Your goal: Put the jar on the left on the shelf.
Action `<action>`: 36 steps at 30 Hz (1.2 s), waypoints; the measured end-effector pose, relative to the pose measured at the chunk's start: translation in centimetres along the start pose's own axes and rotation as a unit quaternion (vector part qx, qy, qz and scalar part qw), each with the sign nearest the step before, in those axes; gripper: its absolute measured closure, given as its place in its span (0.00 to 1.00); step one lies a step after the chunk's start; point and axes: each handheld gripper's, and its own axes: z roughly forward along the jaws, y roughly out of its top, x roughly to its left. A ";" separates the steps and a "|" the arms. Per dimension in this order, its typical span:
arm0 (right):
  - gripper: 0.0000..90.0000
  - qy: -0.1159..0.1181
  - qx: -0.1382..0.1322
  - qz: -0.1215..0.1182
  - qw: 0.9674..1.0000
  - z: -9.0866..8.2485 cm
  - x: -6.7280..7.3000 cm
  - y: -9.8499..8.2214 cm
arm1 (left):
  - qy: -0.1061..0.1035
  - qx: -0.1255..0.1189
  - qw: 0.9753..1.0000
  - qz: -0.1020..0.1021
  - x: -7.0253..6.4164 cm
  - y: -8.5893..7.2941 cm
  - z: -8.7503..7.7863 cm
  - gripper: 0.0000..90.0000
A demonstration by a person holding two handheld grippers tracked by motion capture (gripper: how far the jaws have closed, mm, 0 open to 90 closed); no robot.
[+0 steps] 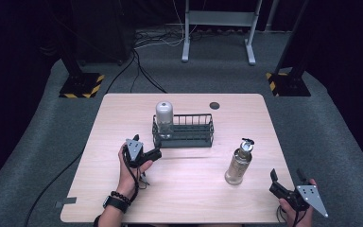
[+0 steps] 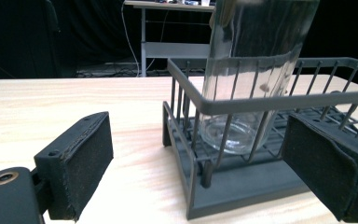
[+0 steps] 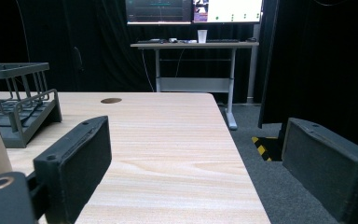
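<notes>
Dark studio, grey carpet, pale wood desk [image 1: 184, 198] in the middle. High view: your left tongs [image 1: 152, 155] sit just beside the front-left corner of the wire basket [image 1: 189, 135], spread wide, gripping nothing; the clear bottle [image 1: 164, 119] stands upright in the basket's left end. Amber pump bottle [image 1: 239, 164] stands alone on the desk, right of centre; your right tongs [image 1: 287, 177] hover near the desk's right front corner, wide and empty, apart from it. Left gripper view: pads [image 2: 86, 161] flank the basket corner [image 2: 200, 140], clear bottle [image 2: 256, 70] behind the wires, nothing touching. Right gripper view: jaws wide over bare desk [image 3: 168, 140], basket end [image 3: 18, 107] far left. Step looks like the approach to the basket or its bottle. Next, you'd likely need to lift over the rim, centre on the glass, then close.
</notes>
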 end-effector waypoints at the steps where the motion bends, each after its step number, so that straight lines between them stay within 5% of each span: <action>1: 0.08 0.000 0.000 0.000 1.000 0.0 0.0 0.0 | 0.000 0.000 1.000 -0.002 0.1 -0.1 -0.1 0.09; 36: 0.08 -0.003 0.000 0.000 1.000 0.0 0.0 0.0 | 0.016 0.008 1.000 0.000 2.4 -2.1 -2.4 0.12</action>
